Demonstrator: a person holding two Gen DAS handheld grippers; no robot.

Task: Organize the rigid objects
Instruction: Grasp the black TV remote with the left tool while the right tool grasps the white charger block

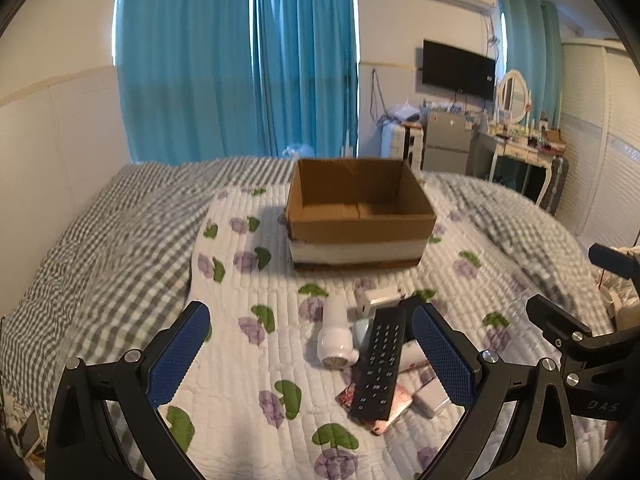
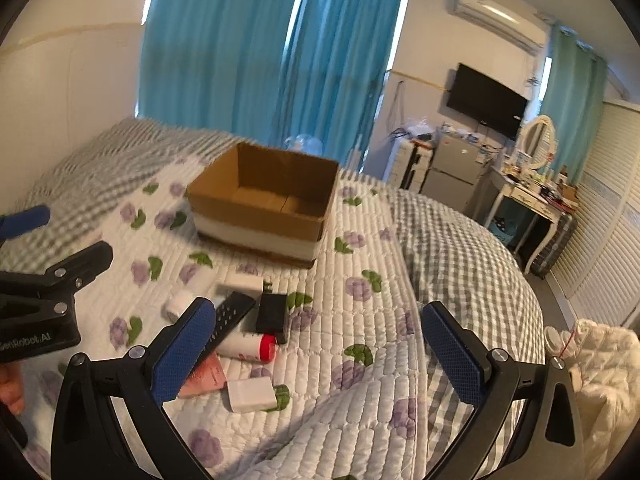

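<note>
An open, empty cardboard box [image 1: 360, 200] [image 2: 264, 196] stands on the flowered quilt. In front of it lies a pile: a black remote [image 1: 379, 364] [image 2: 230, 318], a white hair dryer [image 1: 334, 338], a white adapter [image 1: 378, 298] [image 2: 244, 282], a pink booklet [image 1: 394, 406] [image 2: 206, 376], a white block [image 2: 251, 394], a white bottle with a red cap [image 2: 250, 347] and a black box [image 2: 272, 314]. My left gripper [image 1: 310, 334] hangs open above the pile, holding nothing. My right gripper [image 2: 316, 340] is open too, just right of the pile.
The bed's grey checked cover [image 1: 120, 240] spreads left and right of the quilt [image 2: 360, 320]. Blue curtains [image 1: 240, 60] hang behind. A fridge [image 1: 446, 142], a dressing table with a mirror [image 1: 514, 98] and a wall television [image 1: 458, 68] stand at the far right. A white jacket [image 2: 600, 380] lies beside the bed.
</note>
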